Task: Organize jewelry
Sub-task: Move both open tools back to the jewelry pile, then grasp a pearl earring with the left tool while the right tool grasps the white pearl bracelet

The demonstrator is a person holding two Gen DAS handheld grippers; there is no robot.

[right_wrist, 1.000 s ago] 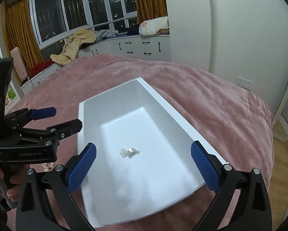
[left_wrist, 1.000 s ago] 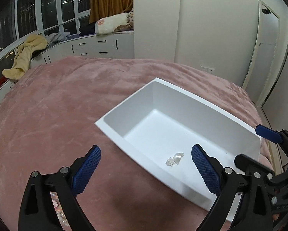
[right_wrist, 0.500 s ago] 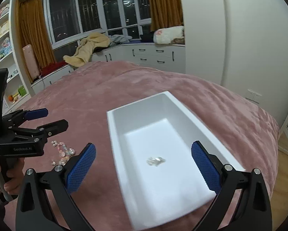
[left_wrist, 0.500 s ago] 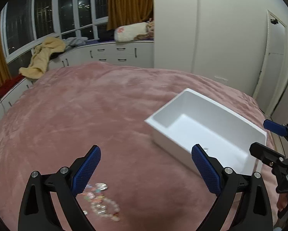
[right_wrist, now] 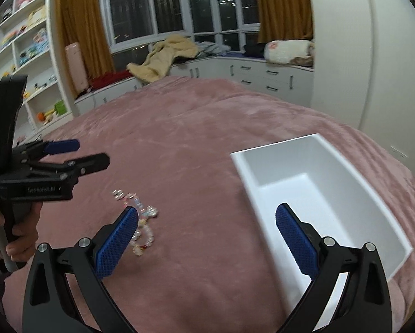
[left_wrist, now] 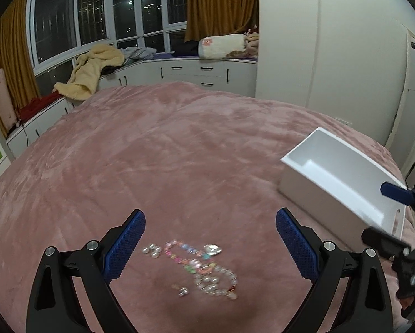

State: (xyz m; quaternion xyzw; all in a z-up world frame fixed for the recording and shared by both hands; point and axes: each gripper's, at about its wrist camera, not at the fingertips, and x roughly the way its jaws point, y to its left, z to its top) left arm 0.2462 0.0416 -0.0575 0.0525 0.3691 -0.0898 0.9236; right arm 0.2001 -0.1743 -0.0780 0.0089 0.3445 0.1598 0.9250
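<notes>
A pile of beaded jewelry [left_wrist: 199, 266] lies on the pink bedspread [left_wrist: 163, 149], between and just beyond my left gripper's open blue pads. The pile also shows in the right wrist view [right_wrist: 140, 219], partly behind the left pad. My left gripper [left_wrist: 210, 247] is open and empty above it. A white rectangular box [left_wrist: 335, 174] sits to the right; in the right wrist view the box [right_wrist: 313, 183] lies ahead right. My right gripper [right_wrist: 207, 238] is open and empty, between the pile and the box. The box floor is partly hidden by my right pad.
White drawer cabinets [left_wrist: 196, 75] with a yellow blanket [left_wrist: 93, 69] run along the window at the far side. Shelves [right_wrist: 21, 55] stand at the left. A white wardrobe wall [left_wrist: 318, 41] rises behind the bed. The bed edge drops off beyond the box at the right.
Both grippers have swung left, away from the box and toward the jewelry pile. The box has slid to the right in both views. Both stay open.
</notes>
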